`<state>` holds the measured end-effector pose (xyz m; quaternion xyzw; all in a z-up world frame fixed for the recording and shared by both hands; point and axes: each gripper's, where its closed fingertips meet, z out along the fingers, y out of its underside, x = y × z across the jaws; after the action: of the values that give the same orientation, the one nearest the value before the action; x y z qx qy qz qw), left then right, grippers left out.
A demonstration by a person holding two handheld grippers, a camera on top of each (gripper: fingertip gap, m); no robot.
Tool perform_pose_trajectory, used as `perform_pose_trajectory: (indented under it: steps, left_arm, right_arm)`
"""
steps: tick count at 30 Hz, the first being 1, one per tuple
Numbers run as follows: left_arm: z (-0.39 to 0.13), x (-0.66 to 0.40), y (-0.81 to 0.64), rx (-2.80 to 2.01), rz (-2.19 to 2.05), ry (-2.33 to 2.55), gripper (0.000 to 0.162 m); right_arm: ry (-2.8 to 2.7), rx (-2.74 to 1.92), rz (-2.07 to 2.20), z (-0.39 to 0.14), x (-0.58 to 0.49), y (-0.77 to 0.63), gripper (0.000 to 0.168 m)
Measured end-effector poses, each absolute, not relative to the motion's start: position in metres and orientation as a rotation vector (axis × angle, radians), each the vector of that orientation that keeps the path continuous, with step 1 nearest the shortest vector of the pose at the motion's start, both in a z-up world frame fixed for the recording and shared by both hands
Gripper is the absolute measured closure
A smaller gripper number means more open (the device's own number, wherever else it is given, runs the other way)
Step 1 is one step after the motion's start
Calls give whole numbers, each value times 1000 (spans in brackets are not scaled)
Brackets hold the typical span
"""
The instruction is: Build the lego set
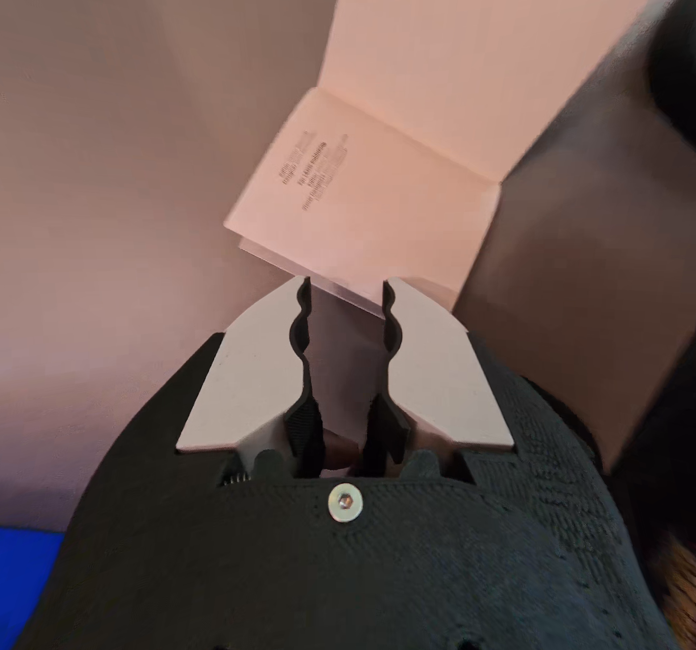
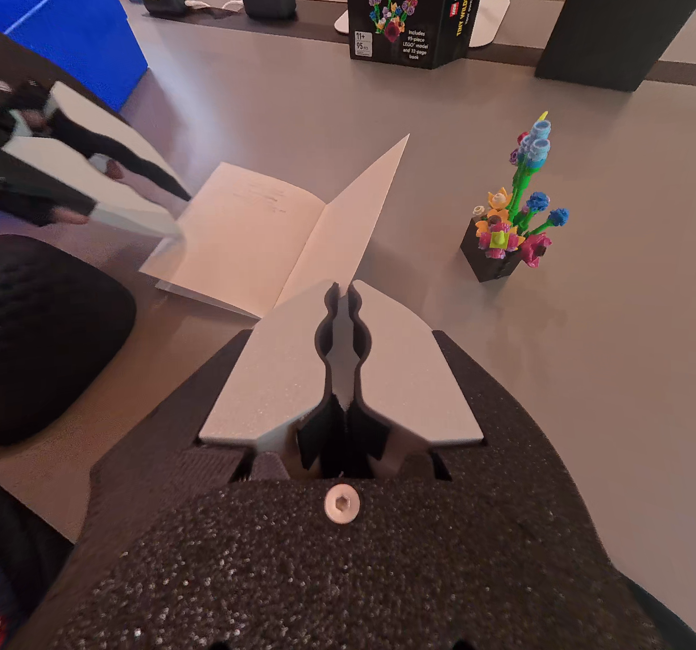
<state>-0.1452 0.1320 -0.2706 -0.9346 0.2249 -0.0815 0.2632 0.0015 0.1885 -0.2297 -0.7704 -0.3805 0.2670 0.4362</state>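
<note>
I've got the right tool [image 2: 342, 289] nearly closed on the bottom edge of a lifted page [image 2: 350, 217] of the booklet [image 2: 241, 240]; the page stands almost upright off the spine. The booklet lies open on the surface [image 2: 489, 368], its spine running away from me toward the far edge.

The left tool [image 1: 346, 293] sits at the booklet's near-left corner, jaws narrowly apart and holding nothing I can see; in the right wrist view it [image 2: 177, 214] is blurred.

Key relation: the page hinges on the spine, so my guess is the next move swings it left over the flat side, toward the left tool, which is nearer to press it down.

The flower model [image 2: 512, 217] stands well right of the booklet, upright in its black base and looking largely built. The set's box [image 2: 406, 10] stands at the far edge.
</note>
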Motion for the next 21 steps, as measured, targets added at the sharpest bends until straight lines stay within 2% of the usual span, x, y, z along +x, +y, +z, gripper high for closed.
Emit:
perform_pose_trajectory:
  steps: [4,21]
  left_arm:
    - [-260,-134,119,-2523,-238,575,118]
    - [-265,-124,125,-2523,-136,601,118]
  right_arm:
    - [-1002,-1906,588,-228,0,188,163]
    - [-1095,-1844,474,-221,-2,187,162]
